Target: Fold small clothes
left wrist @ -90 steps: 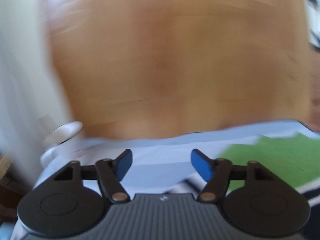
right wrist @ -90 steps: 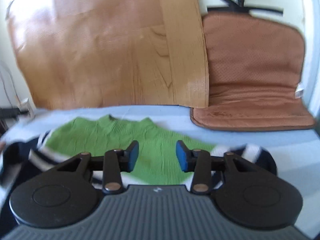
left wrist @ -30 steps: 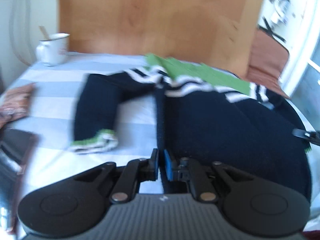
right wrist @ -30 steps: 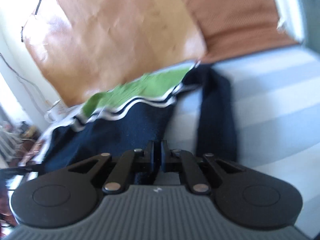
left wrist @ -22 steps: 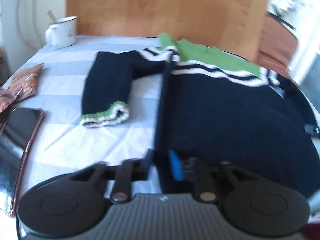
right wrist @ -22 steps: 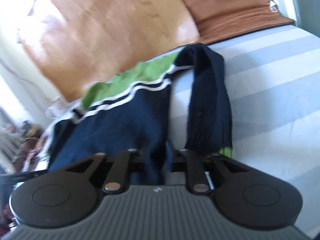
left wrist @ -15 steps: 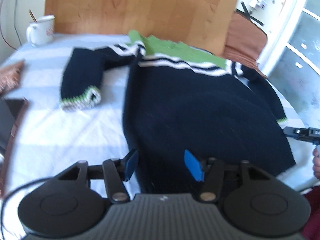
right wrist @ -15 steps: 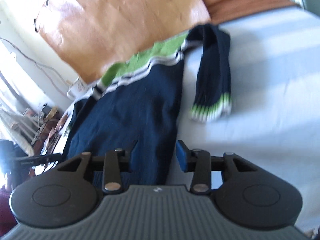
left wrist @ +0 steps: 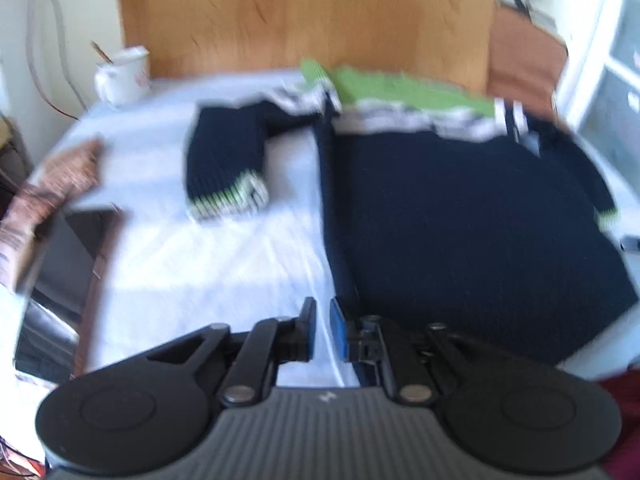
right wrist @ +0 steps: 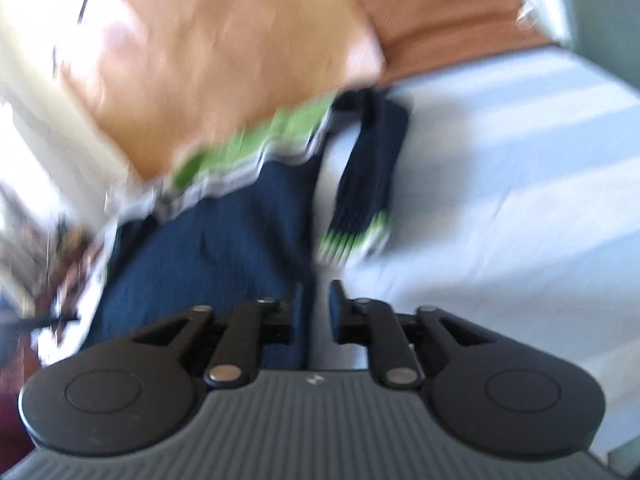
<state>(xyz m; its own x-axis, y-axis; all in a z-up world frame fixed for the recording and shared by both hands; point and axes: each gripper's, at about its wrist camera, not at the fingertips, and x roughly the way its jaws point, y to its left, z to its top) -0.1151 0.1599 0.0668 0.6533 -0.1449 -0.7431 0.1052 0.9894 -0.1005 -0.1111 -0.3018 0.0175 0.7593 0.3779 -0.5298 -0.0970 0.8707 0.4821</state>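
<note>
A navy sweater (left wrist: 460,216) with a green yoke and white stripes lies flat on the light blue striped bed (left wrist: 208,264). Its left sleeve (left wrist: 224,160) is bent down beside the body, and its right sleeve (right wrist: 368,176) lies alongside the right edge. My left gripper (left wrist: 322,330) hovers at the sweater's lower left edge. Its jaws are closing, with only bare sheet showing in the narrow gap. My right gripper (right wrist: 316,308) stands slightly open at the lower right edge, and the sweater's side edge (right wrist: 280,240) reaches into its gap. Both views are blurred.
A white mug (left wrist: 124,74) stands at the bed's far left corner. A patterned packet (left wrist: 48,200) and a dark flat device (left wrist: 68,248) lie at the left edge. A wooden headboard (left wrist: 304,16) and a brown cushion (right wrist: 440,12) close off the far side.
One second ago both grippers were shut on the sweater's lower edge. They let go and opened wide. Now both gaps are narrower, the left almost closed. The sweater lies flat.
</note>
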